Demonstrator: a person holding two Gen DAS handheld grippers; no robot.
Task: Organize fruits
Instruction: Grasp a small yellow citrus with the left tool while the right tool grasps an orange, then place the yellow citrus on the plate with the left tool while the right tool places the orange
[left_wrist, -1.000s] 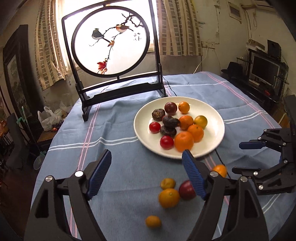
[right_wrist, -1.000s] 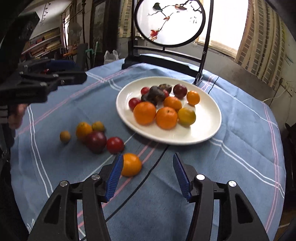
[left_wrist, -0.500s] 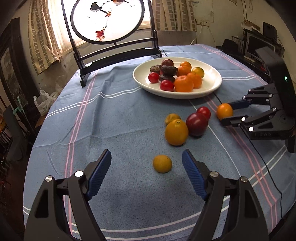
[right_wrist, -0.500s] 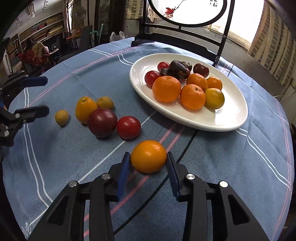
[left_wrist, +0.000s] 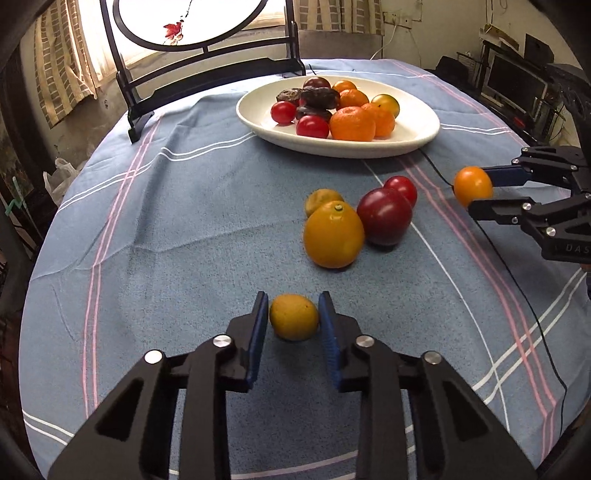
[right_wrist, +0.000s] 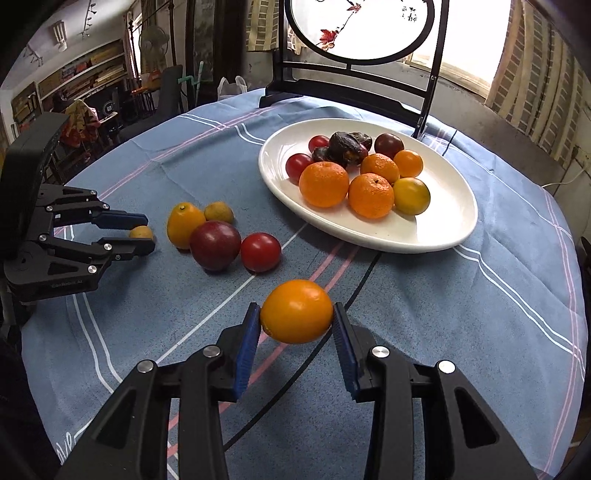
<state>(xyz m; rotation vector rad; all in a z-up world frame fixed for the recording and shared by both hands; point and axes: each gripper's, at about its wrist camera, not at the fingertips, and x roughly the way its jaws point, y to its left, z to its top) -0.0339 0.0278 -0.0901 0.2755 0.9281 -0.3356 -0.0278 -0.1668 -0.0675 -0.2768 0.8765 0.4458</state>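
Note:
A white plate (left_wrist: 417, 136) (right_wrist: 454, 221) at the far side of the blue cloth holds several oranges, red tomatoes and dark fruits. My left gripper (left_wrist: 293, 306) (right_wrist: 142, 232) is low over the cloth, shut on a small yellow fruit (left_wrist: 293, 316). My right gripper (right_wrist: 297, 310) (left_wrist: 476, 188) is shut on a round orange fruit (right_wrist: 297, 312), both pads pressing its sides. Between the grippers lie a yellow-orange citrus (left_wrist: 333, 234), a dark red plum (left_wrist: 384, 216), a red tomato (left_wrist: 402, 186) and another small yellow fruit (left_wrist: 321, 197).
A black-framed round painted screen (left_wrist: 207, 77) stands behind the plate. A thin black cable (left_wrist: 517, 280) runs across the cloth on the right. The round table's edge curves close on both sides, with room furniture beyond.
My left gripper came down over the small yellow fruit and shut on it. My right gripper closed on the orange fruit and stays there.

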